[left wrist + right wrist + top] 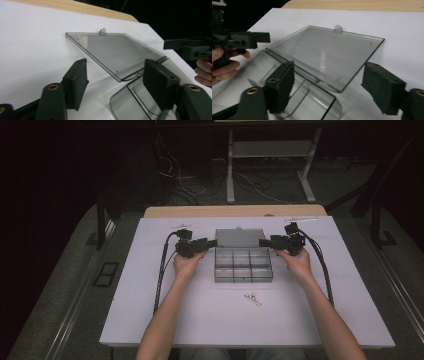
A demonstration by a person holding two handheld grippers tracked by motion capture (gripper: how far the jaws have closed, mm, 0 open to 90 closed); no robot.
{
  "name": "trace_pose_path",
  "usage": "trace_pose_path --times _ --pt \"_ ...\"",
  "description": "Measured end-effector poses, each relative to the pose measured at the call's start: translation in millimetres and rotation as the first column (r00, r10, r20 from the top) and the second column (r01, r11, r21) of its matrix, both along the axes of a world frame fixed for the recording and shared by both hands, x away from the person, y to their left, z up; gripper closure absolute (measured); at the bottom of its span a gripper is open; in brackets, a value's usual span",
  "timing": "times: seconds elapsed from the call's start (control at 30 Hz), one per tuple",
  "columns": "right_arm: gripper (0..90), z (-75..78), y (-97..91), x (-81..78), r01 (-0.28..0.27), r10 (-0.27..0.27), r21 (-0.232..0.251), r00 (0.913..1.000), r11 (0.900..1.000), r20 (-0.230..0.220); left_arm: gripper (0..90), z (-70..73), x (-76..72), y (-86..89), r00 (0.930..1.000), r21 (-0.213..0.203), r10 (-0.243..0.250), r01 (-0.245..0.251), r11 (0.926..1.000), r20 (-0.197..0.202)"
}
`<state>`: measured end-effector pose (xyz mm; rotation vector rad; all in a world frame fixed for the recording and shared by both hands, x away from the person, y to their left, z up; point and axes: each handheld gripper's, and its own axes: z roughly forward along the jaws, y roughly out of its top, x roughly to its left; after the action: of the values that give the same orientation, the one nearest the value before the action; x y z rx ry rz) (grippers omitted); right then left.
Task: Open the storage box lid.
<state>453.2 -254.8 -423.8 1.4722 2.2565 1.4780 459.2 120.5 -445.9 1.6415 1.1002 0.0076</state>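
Box lid (240,237) lies folded back flat. Left gripper (212,243) and right gripper (263,242) stand open, holding nothing. Best draw both straight back, clear of its corners.

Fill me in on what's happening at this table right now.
A person holds a black two-jaw gripper in each hand, one at either side of a clear plastic compartment box on the white table. Its clear hinged lid is swung fully open and lies flat behind the box. The left gripper and the right gripper both have open jaws with nothing clamped, each set at a lid corner by the hinge. A few small metal pieces lie on the table in front of the box.
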Motion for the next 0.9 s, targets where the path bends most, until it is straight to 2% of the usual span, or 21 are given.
trace_pose_path --times 0.1,0.17,0.23,0.3,0.33,0.4,0.43,0.5,0.6,0.8,0.9 --pt "18.1 5.9 0.7 -5.6 -0.018 0.018 -0.005 0.9998 0.9998 0.000 26.9 5.7 -4.5 3.1 1.0000 0.014 -0.009 0.009 0.9999 -0.001" --pt "11.3 10.1 0.7 -11.6 -0.017 0.017 -0.013 0.9998 0.9998 0.010 21.1 9.2 -9.5 5.2 1.0000 0.019 -0.009 0.009 0.9998 0.000" --pt "10.6 12.6 0.2 -16.9 -0.018 0.019 -0.009 0.9995 0.9998 0.026 15.2 11.0 -14.3 7.5 0.9999 0.027 -0.011 0.011 0.9996 0.000" --pt "0.5 14.1 0.8 -21.5 -0.036 0.036 -0.002 0.9990 0.9993 0.027 10.8 12.2 -19.0 10.0 0.9999 0.047 -0.011 0.011 0.9989 0.006" --pt "0.4 14.8 1.8 -23.5 -0.048 0.048 -0.009 0.9988 0.9988 0.014 7.3 12.7 -21.1 11.5 0.9999 0.058 -0.012 0.011 0.9983 0.011" --pt "0.3 16.4 4.6 -28.3 -0.069 0.070 -0.043 0.9973 0.9967 0.022 0.0 14.6 -25.5 14.4 0.9998 0.069 -0.014 0.013 0.9975 0.011" --pt "0.4 18.1 6.8 -31.9 -0.071 0.073 -0.069 0.9969 0.9950 0.029 0.0 15.5 -27.4 15.2 0.9998 0.060 -0.016 0.016 0.9981 0.013" --pt "0.4 20.5 9.5 -37.3 -0.081 0.085 -0.087 0.9955 0.9929 0.042 0.0 18.8 -33.5 17.4 0.9993 0.052 -0.025 0.023 0.9984 0.027" --pt "0.4 23.7 11.5 -44.5 -0.092 0.096 -0.078 0.9940 0.9927 0.052 0.0 22.7 -42.7 18.3 0.9984 0.051 -0.039 0.037 0.9980 0.041" --pt "0.4 29.9 14.1 -58.2 -0.123 0.128 -0.089 0.9900 0.9884 0.058 0.0 29.2 -60.5 18.3 0.9947 0.063 -0.082 0.078 0.9949 0.062" --pt "0.4 33.3 13.9 -66.1 -0.133 0.139 -0.081 0.9877 0.9878 0.072 0.0 31.6 -68.1 18.3 0.9909 0.085 -0.110 0.103 0.9910 0.079"
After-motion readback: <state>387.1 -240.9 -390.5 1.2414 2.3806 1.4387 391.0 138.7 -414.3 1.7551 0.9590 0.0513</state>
